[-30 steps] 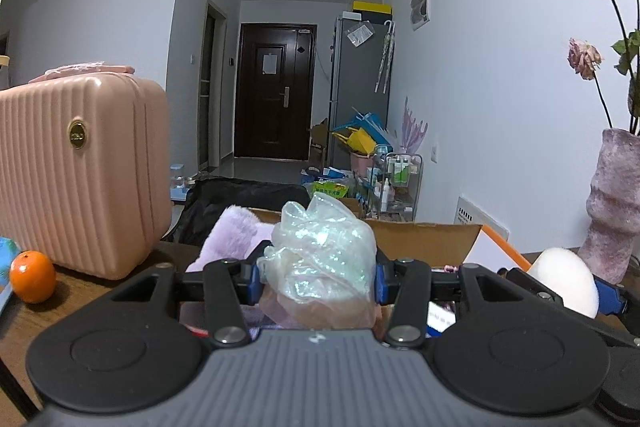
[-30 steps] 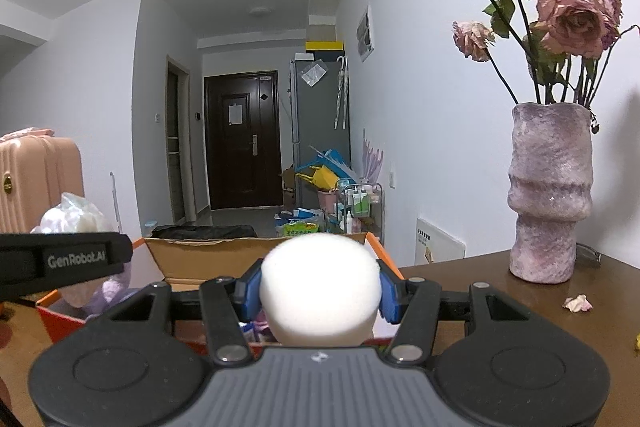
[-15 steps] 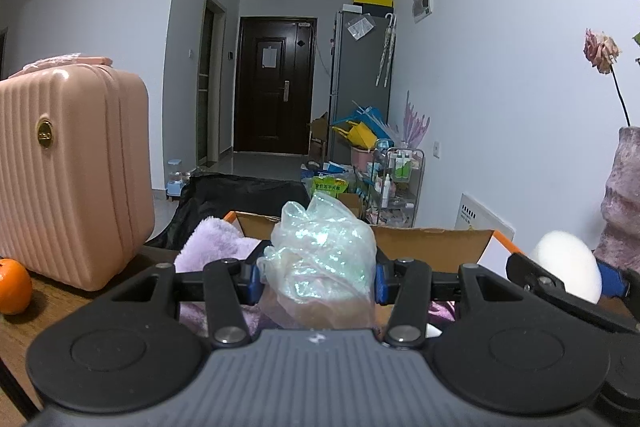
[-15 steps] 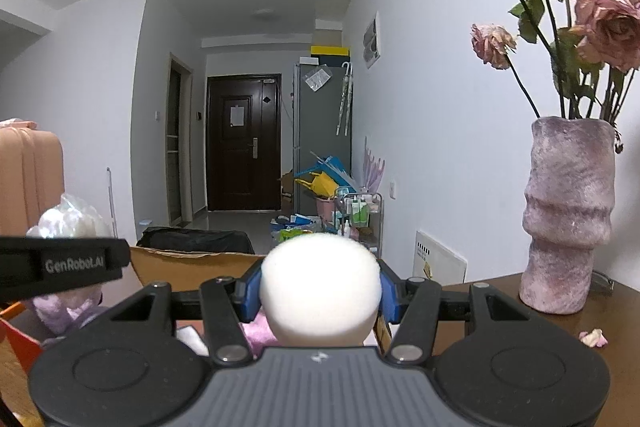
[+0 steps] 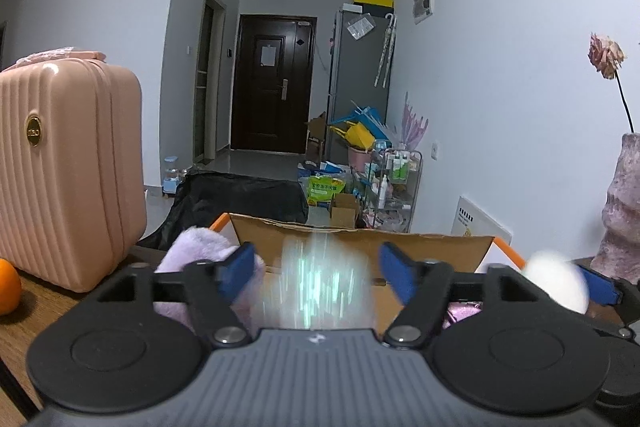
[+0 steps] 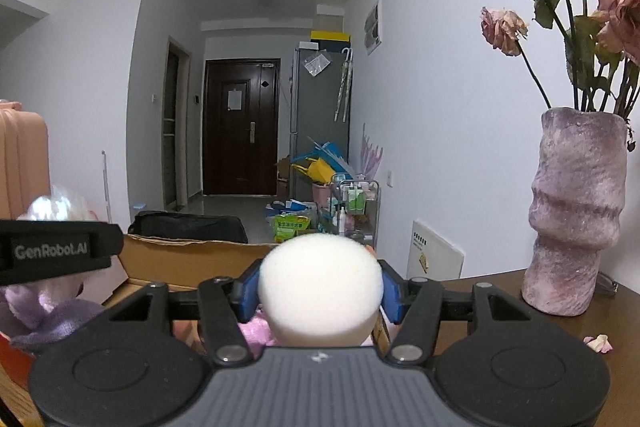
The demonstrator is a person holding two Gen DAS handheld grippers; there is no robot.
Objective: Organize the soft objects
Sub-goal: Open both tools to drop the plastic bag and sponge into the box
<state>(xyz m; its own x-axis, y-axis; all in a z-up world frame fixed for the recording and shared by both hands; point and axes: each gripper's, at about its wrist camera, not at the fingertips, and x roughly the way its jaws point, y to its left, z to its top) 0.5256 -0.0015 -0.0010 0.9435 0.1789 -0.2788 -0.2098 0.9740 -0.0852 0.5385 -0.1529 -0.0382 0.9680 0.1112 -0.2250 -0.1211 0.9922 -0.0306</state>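
Bag [image 5: 320, 283] blurs in vertical streaks between the left tool's [image 5: 318, 267] just-opened jaws.

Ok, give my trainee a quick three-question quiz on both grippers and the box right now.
1. True or false: the left gripper grips the plastic bag.
2. What sits between the right gripper pads?
3. The vase stands A left of, B right of, C inside the cardboard box?

Key: 1 false; its jaws have just been opening, the blurred bag loose between them. 2 white foam ball; those jaws have just been opening too. 3 B.
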